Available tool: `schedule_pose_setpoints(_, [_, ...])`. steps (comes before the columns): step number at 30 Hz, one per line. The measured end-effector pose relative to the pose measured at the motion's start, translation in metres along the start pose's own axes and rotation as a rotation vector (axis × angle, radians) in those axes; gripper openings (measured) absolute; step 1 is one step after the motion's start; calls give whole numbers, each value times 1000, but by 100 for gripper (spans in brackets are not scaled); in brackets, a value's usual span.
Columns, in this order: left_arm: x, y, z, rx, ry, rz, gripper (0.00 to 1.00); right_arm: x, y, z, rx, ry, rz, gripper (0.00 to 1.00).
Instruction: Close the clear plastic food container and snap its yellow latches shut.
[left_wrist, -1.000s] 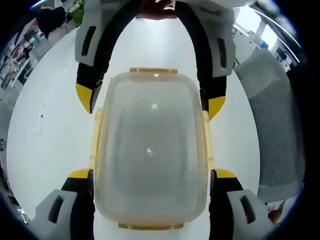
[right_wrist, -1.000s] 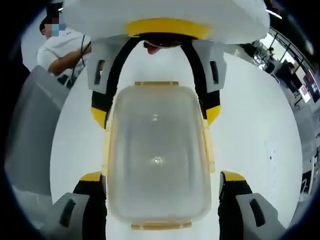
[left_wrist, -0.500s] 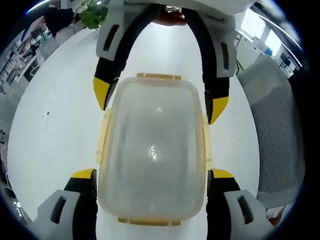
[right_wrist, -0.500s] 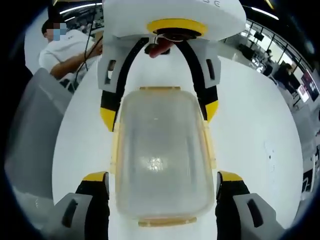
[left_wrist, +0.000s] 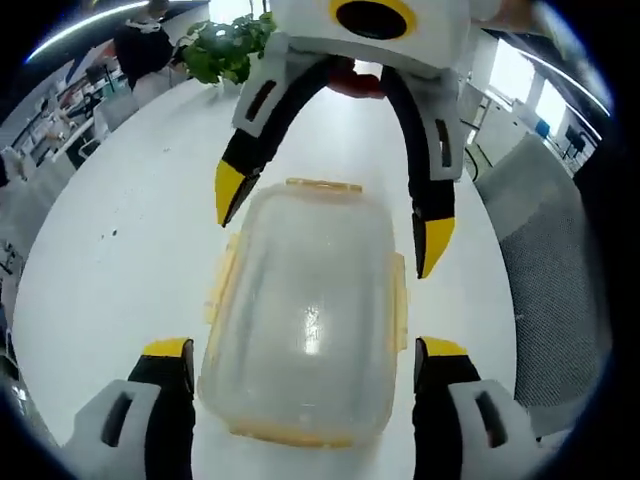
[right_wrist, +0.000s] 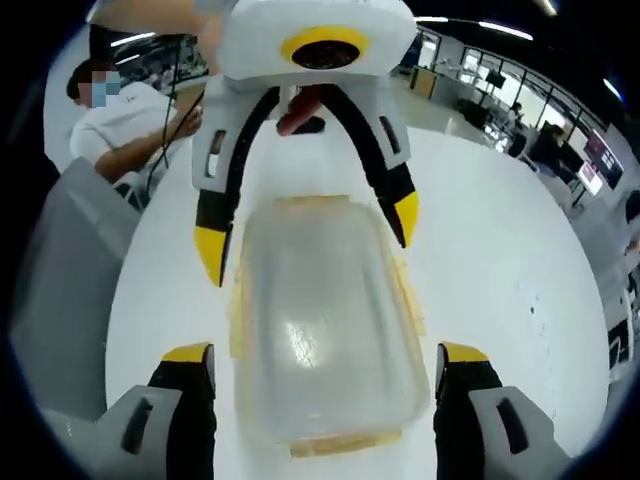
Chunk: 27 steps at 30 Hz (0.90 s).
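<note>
Container (left_wrist: 305, 320): clear, lid on, on white table (left_wrist: 120, 290).
Left tool (left_wrist: 305, 350): spread wide, straddling container.
Right tool (right_wrist: 325, 355): likewise released.

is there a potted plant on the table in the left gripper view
Yes, a green leafy plant stands at the far edge of the white table, beyond the container.

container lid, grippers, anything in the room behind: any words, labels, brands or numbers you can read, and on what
No readable text in either view.
Clear plastic food container: lid and yellow latches carry no visible print.
Left gripper and right gripper: white, black and yellow, no legible marking.
Screens at the far wall: too small and blurred to read.
</note>
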<state>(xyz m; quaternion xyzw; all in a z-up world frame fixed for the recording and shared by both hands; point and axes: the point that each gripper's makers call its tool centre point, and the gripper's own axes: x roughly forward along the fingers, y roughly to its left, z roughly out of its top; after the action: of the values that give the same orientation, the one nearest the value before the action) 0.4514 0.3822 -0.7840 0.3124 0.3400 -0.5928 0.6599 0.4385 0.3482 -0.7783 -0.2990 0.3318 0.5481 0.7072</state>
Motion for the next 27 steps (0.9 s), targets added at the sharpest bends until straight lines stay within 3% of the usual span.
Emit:
schedule_pose_setpoints(4, [-4,-2,0,-13,-44,24,99,-2,4,-4,46,-36,-16,97])
schedule_pose_setpoints(11, [-8,-8,1,-87,-145,66,97,-11,-3,3,172,-192,-106,99])
schedule_pose_setpoints(16, [-8,-9,-2,-102,-169,87,97,-14,0,0,166,-205,-143,97])
schedule_pose_setpoints(19, [-11,-5,4,-143,-233,114,96,-20,-6,3,194,-253,-197,97])
schedule_pose_setpoints(23, [-13,-6,4,-153,-270,145,95,-24,-6,7,238,-315,-250,97])
schedule_pose_setpoints(27, [-17,-5,6,-180,-329,182,94,-24,-4,5,254,-338,-280,96])
